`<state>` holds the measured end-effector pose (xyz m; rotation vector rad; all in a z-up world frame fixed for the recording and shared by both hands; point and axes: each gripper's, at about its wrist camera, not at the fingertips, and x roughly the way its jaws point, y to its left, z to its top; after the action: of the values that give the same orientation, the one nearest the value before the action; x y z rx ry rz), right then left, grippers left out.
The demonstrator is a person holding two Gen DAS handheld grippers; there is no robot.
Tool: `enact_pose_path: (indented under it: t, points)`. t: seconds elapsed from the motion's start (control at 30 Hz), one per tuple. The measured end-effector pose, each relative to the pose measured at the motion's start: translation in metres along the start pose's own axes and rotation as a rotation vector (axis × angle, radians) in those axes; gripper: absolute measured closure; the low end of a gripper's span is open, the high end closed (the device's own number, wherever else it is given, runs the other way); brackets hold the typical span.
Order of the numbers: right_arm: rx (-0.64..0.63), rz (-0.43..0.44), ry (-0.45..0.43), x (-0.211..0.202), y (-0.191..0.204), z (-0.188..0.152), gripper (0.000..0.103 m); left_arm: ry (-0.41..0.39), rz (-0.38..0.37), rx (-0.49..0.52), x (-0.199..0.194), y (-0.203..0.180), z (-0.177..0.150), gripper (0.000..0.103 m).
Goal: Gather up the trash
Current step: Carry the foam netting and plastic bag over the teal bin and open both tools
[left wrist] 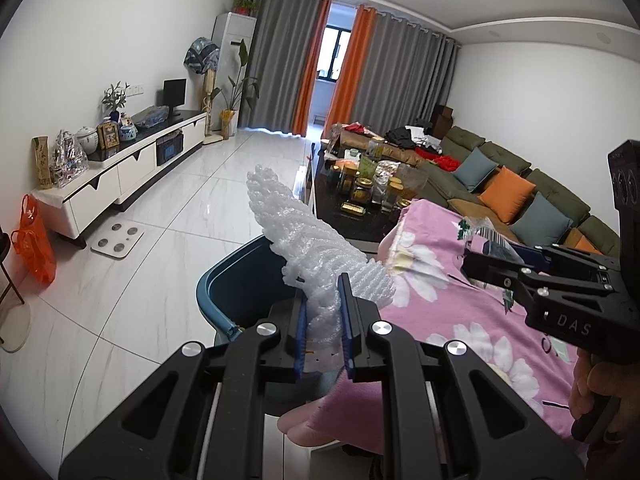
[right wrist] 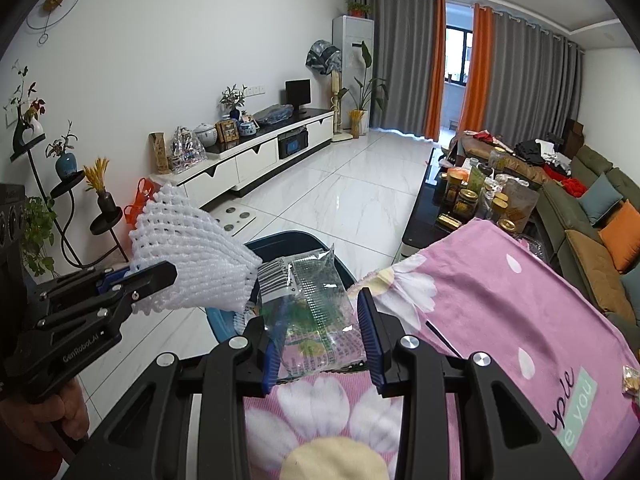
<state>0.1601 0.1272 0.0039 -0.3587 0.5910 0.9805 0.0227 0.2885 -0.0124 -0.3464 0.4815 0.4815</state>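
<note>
My left gripper [left wrist: 323, 312] is shut on a white foam fruit net [left wrist: 296, 228] and holds it above the blue trash bin [left wrist: 224, 280]; the net also shows in the right wrist view [right wrist: 188, 252], with the left gripper [right wrist: 160, 274] at its near end. My right gripper [right wrist: 320, 332] has its jaws apart around a clear plastic wrapper [right wrist: 316, 300] with a barcode, which hangs over the bin's rim [right wrist: 280, 238] and the edge of the pink flowered cloth [right wrist: 500, 300]. In the left wrist view the right gripper [left wrist: 480, 260] holds the wrapper [left wrist: 486, 236] above the cloth.
A small wrapped sweet [right wrist: 632, 378] lies on the cloth at the far right. A dark coffee table with jars [right wrist: 472, 200] stands beyond the cloth, a green sofa [right wrist: 592, 220] to the right. White scale [left wrist: 118, 240] and orange bag [left wrist: 34, 240] sit by the TV cabinet [left wrist: 132, 168].
</note>
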Motion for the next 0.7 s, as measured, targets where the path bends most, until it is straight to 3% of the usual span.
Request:
enact_pose_path:
  t: [0.7]
  points:
    - [0.049, 0.109, 0.124, 0.110, -0.029, 0.036, 0.070, 0.141, 0.107, -0.008, 0.123, -0.001, -0.006, 0.089]
